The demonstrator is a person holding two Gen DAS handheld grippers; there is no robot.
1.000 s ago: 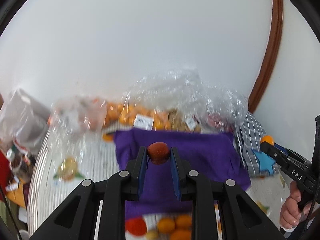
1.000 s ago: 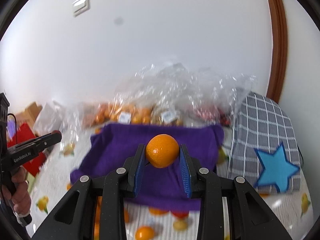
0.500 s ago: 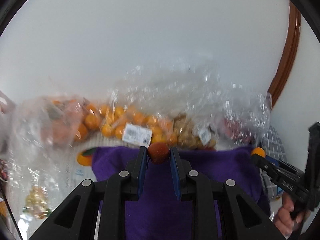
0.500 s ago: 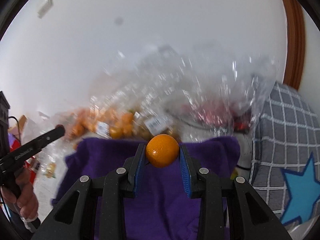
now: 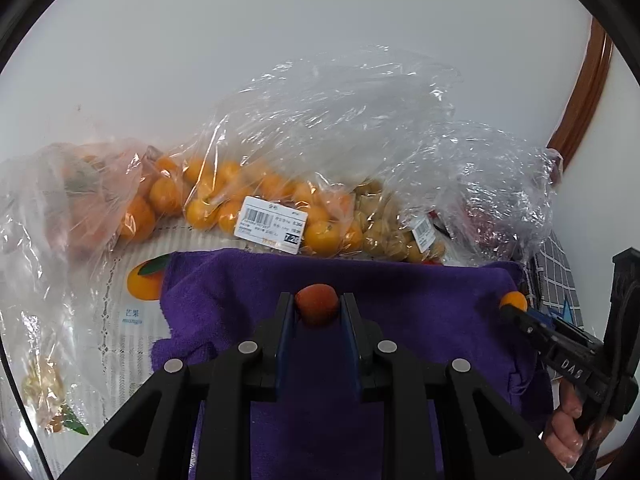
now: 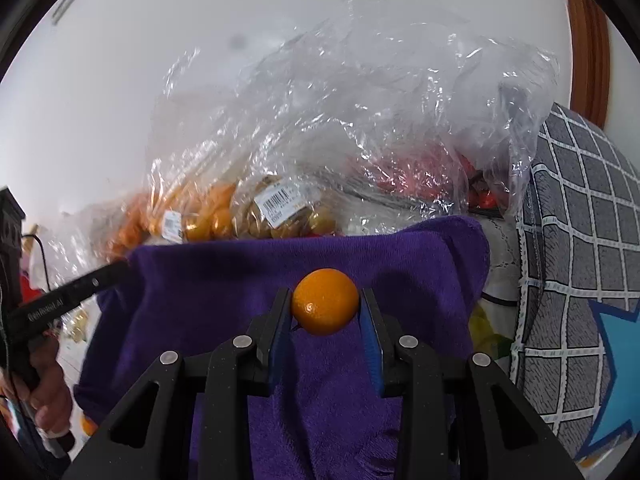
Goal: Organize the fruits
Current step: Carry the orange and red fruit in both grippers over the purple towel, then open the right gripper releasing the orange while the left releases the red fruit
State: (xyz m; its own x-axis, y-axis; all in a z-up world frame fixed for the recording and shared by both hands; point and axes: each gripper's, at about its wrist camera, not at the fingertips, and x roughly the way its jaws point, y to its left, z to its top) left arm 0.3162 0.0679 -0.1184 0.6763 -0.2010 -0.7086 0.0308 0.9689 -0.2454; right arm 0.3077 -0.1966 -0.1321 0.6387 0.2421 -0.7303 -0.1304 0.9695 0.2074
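**Inspector:** Status of each hand-held gripper?

**Onlooker:** The left hand-held gripper (image 5: pixel 317 311) is clamped on 1 small reddish-brown fruit (image 5: pixel 316 304). The right hand-held gripper (image 6: pixel 325 312) is clamped on 1 orange (image 6: pixel 325 306). Both fruits are held in the air over the purple towel (image 5: pixel 400 292) on the tabletop (image 5: pixel 132 344).

**Inspector:** Surroundings?

**Onlooker:** Behind the towel lie clear plastic bags: 1 bag of small oranges (image 5: pixel 256 204) with a price label, 1 bag of yellowish-brown fruit (image 5: pixel 390 232) beside it, and 1 bag of red fruit (image 6: pixel 404 176) further right. A grey checked cushion (image 6: pixel 580 240) stands at the far right.

**Inspector:** Step in hand?

**Onlooker:** Transport, by my judgement: 2 fruits carried, neither yet set down.

**Inspector:** Next move?

**Onlooker:** Probably lowering each fruit onto its own patch of towel, well apart, and releasing only once it rests, since round fruit may roll.
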